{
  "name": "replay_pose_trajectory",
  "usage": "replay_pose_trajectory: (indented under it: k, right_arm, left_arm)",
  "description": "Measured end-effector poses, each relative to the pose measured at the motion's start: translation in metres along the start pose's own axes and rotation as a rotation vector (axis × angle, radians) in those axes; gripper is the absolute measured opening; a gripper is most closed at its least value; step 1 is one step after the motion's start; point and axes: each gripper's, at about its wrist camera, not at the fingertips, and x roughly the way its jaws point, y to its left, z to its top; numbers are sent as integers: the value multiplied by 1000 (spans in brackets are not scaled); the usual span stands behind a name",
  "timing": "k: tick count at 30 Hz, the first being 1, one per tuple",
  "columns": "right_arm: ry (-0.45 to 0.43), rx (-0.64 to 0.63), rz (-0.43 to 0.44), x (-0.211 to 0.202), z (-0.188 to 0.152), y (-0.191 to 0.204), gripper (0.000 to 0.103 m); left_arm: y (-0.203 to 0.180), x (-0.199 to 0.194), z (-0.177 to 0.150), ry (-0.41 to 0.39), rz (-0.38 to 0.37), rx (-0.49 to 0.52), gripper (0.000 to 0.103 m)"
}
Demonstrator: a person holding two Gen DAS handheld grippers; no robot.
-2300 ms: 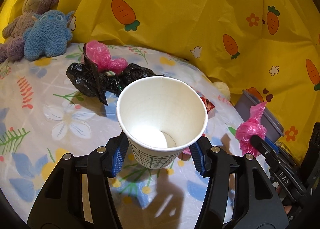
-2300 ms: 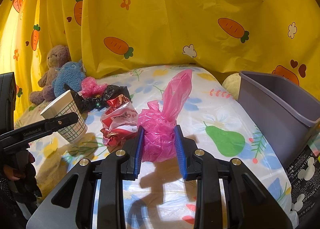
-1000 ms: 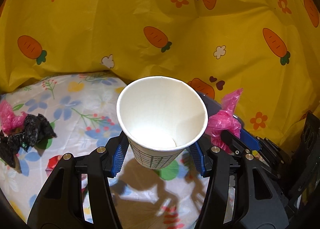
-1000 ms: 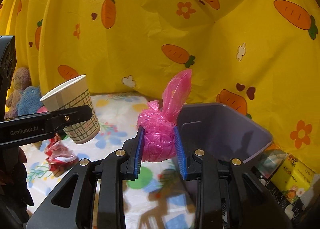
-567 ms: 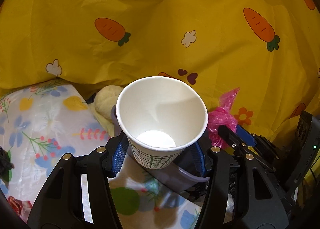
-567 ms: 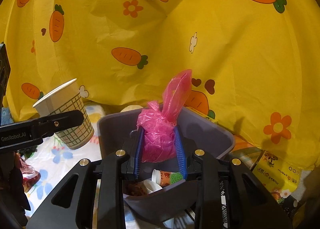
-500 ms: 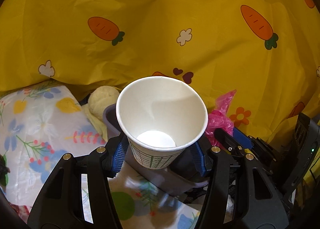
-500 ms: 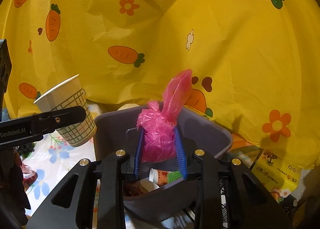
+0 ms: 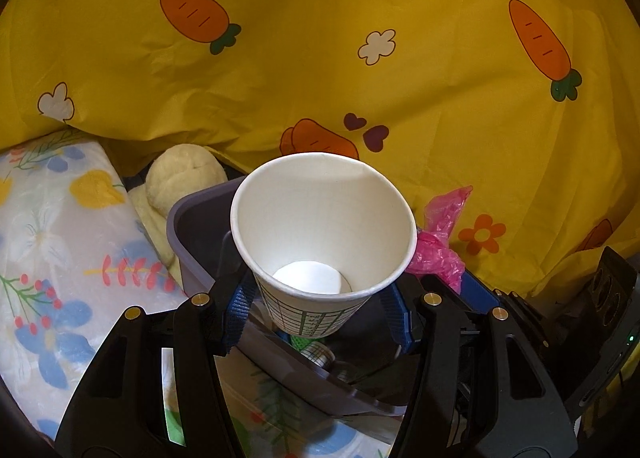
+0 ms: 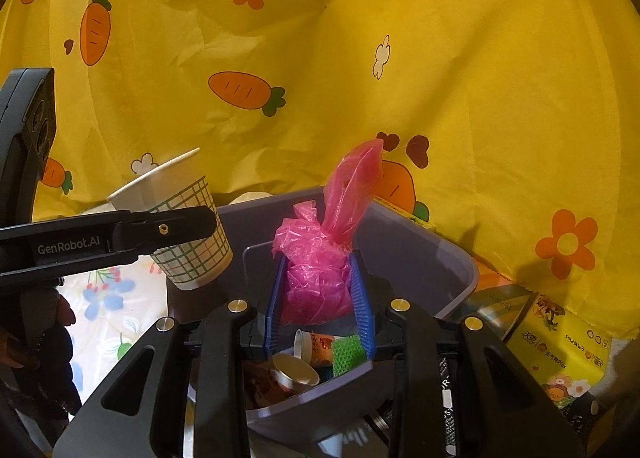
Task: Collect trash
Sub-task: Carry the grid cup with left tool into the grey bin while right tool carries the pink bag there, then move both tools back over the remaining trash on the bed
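**Both claws loaded, held over the trash bin**

My left gripper [image 9: 320,312] stands part open, its blue pads clamped on the lower wall of a white paper cup [image 9: 324,234] with a green grid print. The cup is upright, mouth tilted toward my camera, and I see nothing inside it. It hangs over the near left part of the grey plastic bin [image 9: 192,218].

My right gripper [image 10: 320,298] is narrowed onto a crumpled pink plastic bag [image 10: 320,270]; both pads press its sides, and its twisted tail stands up above the fingers. The bag hangs over the open bin [image 10: 432,258], inside the line of the rim.

In the right wrist view the bin holds a small printed paper cup [image 10: 314,342], a green sponge-like piece [image 10: 348,352] and a round metal-lidded item [image 10: 294,374], all lying loose at the bottom.

The bin sits beside the floral tablecloth [image 9: 52,242], with a cream plush toy [image 9: 184,178] touching its far left corner. A yellow carrot-print cloth [image 10: 400,78] hangs behind. A yellow tissue pack [image 10: 560,350] lies right of the bin.
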Motion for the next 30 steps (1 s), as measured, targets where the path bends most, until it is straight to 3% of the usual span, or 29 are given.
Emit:
replay_pose_trajectory:
  k: [7,9,11,13,15,19,24,30]
  right_arm:
    - [13,-3,0,6,-2,1,32]
    - [13,-5,-1,6,-1,1,37]
    - [9,-8,-4,5,-1,1,41]
    - [4,-6,-9,5,-1,0,48]
    - [-1,-5,-16,3,-1,-1,49]
    - [-15,10,-27,-1,-2,-3,60]
    - [-75,35,-43,-18,-2,-1,88]
    - [-130,67,-17,-39,-3,7,91]
  left_arm:
    - [7,7,0,13,-18,-36,56]
    - [7,9,0,15,-18,-42,58]
    - [7,10,0,6,-27,-53,65]
    - [9,5,0,-22,-23,-66,83]
    - [12,-1,0,-48,-15,-87,89]
    - [19,-22,-1,-101,38,-118,94]
    - [25,-59,-13,-173,139,-121,97]
    - [45,-113,-45,-244,259,-156,97]
